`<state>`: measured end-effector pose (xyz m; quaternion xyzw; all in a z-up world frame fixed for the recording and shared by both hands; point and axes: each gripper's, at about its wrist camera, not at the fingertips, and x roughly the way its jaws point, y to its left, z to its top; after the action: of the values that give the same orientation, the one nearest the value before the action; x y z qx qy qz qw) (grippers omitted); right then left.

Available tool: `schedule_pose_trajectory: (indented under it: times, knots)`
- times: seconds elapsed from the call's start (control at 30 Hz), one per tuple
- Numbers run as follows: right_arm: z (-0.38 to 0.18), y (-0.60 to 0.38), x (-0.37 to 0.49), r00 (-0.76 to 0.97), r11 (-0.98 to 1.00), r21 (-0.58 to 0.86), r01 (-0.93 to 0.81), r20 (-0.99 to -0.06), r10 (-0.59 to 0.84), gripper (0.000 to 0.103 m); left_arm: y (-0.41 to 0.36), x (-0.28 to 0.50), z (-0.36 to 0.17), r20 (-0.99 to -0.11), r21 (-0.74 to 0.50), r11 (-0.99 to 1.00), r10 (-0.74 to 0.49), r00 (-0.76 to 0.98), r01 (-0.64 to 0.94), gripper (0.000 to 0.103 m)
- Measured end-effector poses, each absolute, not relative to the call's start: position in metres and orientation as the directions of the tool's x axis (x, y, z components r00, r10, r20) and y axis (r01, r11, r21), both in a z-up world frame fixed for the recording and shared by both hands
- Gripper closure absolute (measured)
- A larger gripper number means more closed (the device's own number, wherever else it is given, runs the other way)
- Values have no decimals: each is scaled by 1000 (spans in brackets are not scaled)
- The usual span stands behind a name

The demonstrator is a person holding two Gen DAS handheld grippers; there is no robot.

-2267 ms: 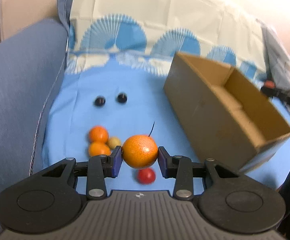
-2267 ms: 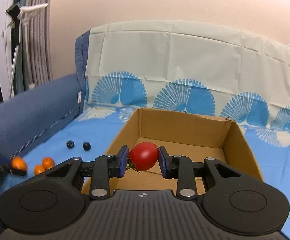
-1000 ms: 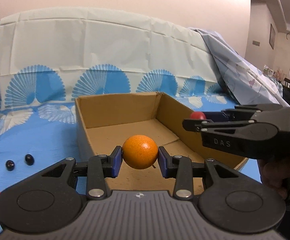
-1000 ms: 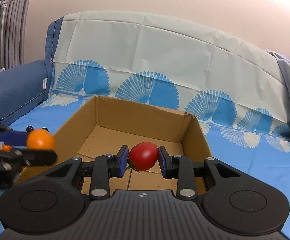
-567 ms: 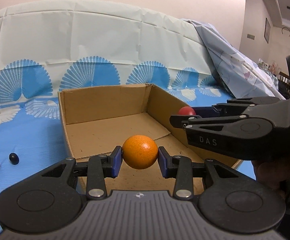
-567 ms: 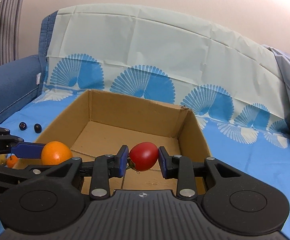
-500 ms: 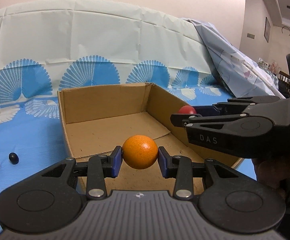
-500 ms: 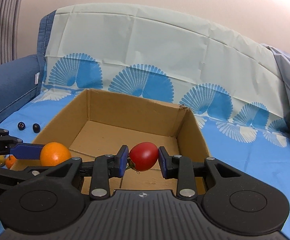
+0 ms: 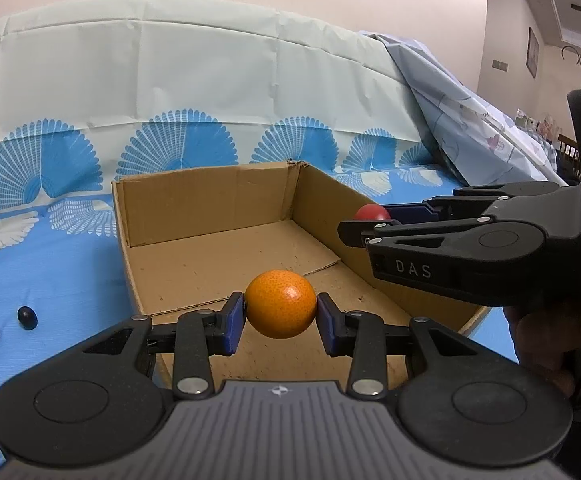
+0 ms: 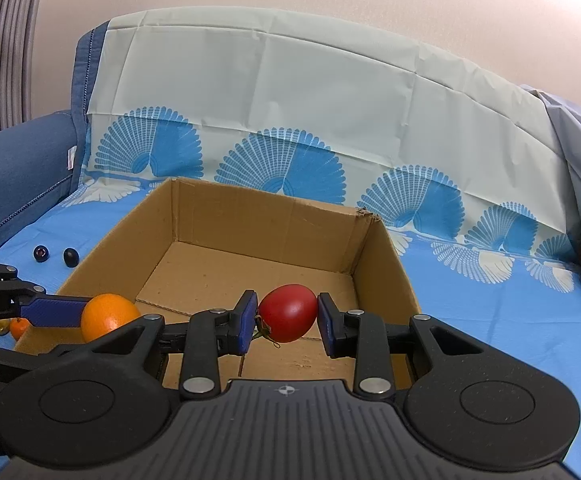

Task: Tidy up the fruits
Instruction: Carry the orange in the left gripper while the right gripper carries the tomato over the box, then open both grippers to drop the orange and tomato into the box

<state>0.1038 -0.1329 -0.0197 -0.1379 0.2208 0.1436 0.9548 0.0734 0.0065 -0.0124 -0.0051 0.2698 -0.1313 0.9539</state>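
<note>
my left claw (image 9: 280, 316) clamped on orange (image 9: 280, 304) | right claw (image 10: 287, 318) clamped on tomato (image 10: 288, 312), long axis crosswise, stem toward left pad | both over box (image 10: 386, 264)

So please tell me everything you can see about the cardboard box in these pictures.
The cardboard box is brown, plain corrugated card, rectangular, open at the top with no lid or top flaps showing. It sits upright on the blue patterned cloth. Inside it looks empty: only the bare floor, with flap seams and small specks. One far top corner is a little torn. The orange in the left gripper and the red tomato in the right gripper appear held above it, not touching.
</note>
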Motion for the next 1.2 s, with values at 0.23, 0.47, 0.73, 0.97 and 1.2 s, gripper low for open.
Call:
schedule_pose_trajectory:
  times: [0.23, 0.47, 0.73, 0.97, 1.2]
  knots:
    - [-21, -132, 104, 861, 920, -203, -335, -463, 211, 69, 6, 73, -12, -513, -81, 965, -254, 820, 248, 61]
    - [-20, -132, 104, 862, 920, -204, -335, -461, 211, 69, 7, 73, -12, -513, -81, 965, -254, 820, 248, 61]
    - [-21, -132, 104, 862, 919, -206, -335, -461, 211, 69, 6, 74, -13, -513, -81, 965, -255, 820, 249, 61]
    - [-20, -132, 104, 863, 921, -205, -332, -460, 209, 69, 6, 73, -13, -513, -83, 964, -258, 819, 252, 61]
    - [-20, -132, 104, 863, 920, -207, -332, -460, 208, 69, 4, 74, -13, -511, -83, 963, -262, 819, 256, 61]
